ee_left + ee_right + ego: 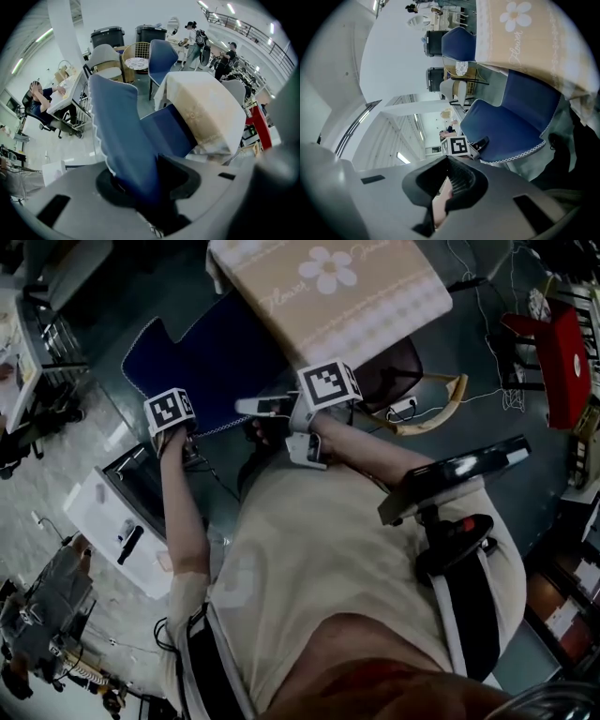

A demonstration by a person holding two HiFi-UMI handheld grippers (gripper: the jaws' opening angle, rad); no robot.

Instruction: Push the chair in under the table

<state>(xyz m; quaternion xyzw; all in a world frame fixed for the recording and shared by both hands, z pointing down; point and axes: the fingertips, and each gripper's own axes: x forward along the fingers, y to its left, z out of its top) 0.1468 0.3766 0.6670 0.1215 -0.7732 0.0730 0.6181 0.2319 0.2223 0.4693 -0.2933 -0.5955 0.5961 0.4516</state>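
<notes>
The blue chair [220,357] stands with its seat partly under the table, whose beige flowered cloth [337,287] hangs over it. My left gripper [178,432] points steeply down at the chair's left and is shut on the top edge of the chair back [122,136]; the blue fabric runs between the jaws of the left gripper [140,187]. My right gripper [242,407] lies nearly level beside the chair's near edge. Seen from its own camera, the right gripper [447,180] is shut on nothing, facing the chair seat [511,126] and the table cloth [520,33].
A wooden curved chair arm [431,409] and a red chair [562,362] stand to the right of the table. A white box [122,531] lies on the floor at left. Black bins [108,35], more chairs [105,58] and seated people [42,93] are beyond.
</notes>
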